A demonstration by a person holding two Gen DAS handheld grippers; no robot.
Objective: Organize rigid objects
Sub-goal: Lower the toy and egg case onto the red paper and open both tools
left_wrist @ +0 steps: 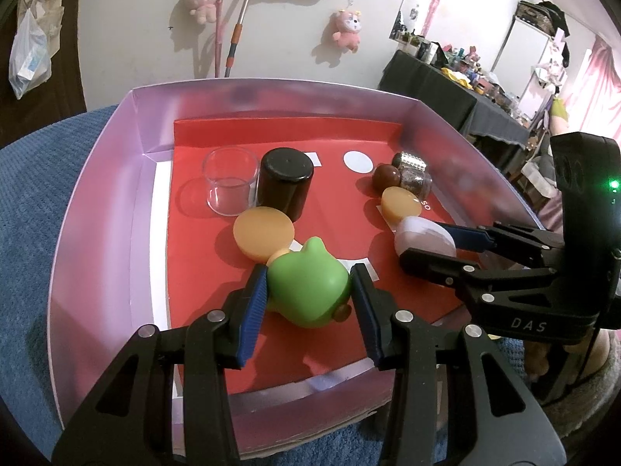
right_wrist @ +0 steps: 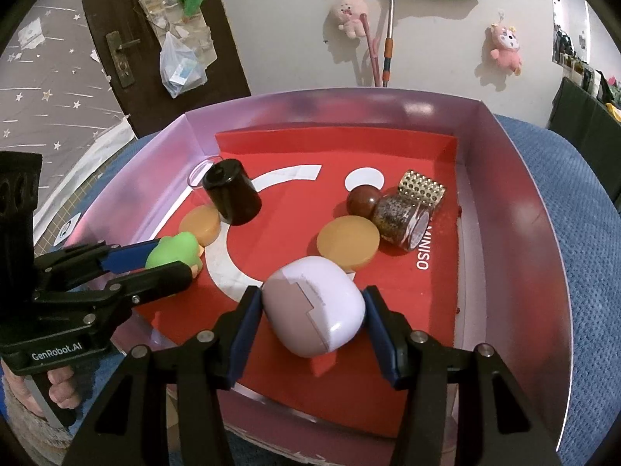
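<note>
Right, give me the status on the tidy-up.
Done: clear cup, black jar and discs sit in the pink box. In hand: left gripper brackets the green toy; right gripper brackets the lilac case. Left: placing both.

Bright indoor light, fisheye-warped edges.

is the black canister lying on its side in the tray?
No. The black canister stands upright on the red liner, lid up, beside the clear cup.
</note>
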